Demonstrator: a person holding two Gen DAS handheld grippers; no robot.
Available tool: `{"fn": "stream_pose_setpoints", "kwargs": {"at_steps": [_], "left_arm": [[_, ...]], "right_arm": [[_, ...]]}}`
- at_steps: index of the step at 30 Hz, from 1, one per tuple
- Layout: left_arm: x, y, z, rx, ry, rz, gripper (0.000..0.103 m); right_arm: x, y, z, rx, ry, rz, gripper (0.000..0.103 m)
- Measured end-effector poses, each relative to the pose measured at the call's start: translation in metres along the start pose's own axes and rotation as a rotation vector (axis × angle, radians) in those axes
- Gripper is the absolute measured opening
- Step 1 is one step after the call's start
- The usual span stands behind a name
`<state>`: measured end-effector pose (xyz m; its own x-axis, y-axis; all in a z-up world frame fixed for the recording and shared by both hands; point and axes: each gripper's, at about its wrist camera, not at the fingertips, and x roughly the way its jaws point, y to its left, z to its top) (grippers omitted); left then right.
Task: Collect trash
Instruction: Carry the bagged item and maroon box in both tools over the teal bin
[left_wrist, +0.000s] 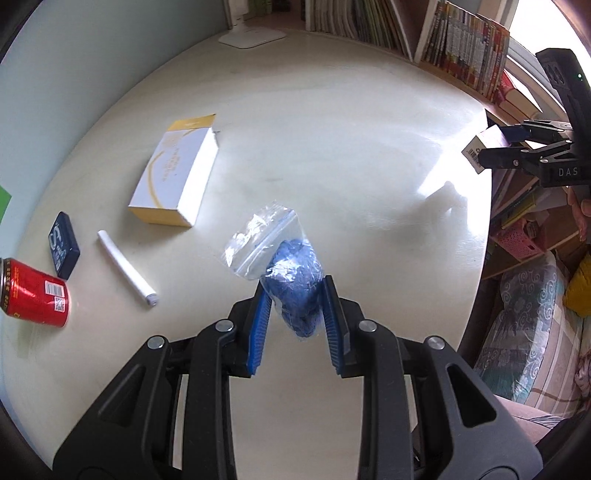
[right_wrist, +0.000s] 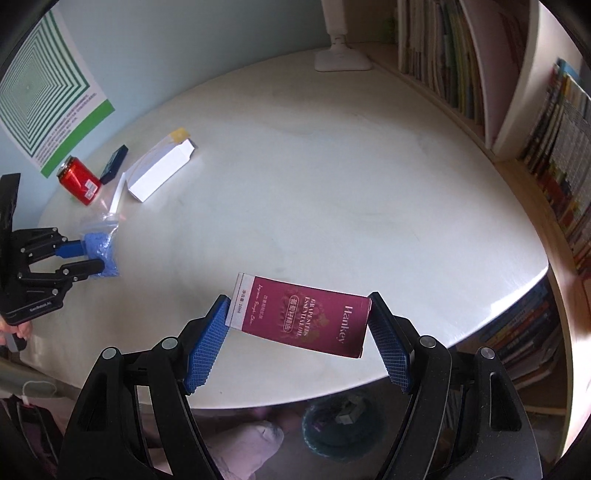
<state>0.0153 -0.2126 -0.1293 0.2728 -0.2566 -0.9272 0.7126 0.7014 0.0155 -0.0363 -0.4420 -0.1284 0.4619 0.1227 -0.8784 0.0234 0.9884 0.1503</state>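
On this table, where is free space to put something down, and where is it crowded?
Free: the wide middle of the table, between the white box and the bookshelf. Crowded: the corner near the poster, with the red can, dark case and paper roll.

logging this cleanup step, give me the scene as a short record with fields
left gripper: shut on plastic bag of blue material, lifted off the table
right gripper: shut on maroon box, held by its ends
left on table: red can, dark small box, white roll, white and yellow box
bin: under the table edge
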Motion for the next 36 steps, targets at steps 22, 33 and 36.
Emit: {"fn": "stream_pose_setpoints", "kwargs": {"at_steps": [22, 33, 36], "left_arm": [[0.016, -0.191, -0.007, 0.263, 0.043, -0.147, 0.025], [0.057, -0.274, -0.040, 0.347, 0.147, -0.178, 0.025], [0.073, -0.290, -0.051, 0.371, 0.174, -0.186, 0.025]], "right_arm": [[-0.079, -0.086, -0.163, 0.222, 0.009, -0.057, 0.075], [-0.055, -0.108, -0.247, 0.308, 0.086, 0.007, 0.075], [-0.042, -0.113, -0.264, 0.338, 0.104, 0.024, 0.075]]}}
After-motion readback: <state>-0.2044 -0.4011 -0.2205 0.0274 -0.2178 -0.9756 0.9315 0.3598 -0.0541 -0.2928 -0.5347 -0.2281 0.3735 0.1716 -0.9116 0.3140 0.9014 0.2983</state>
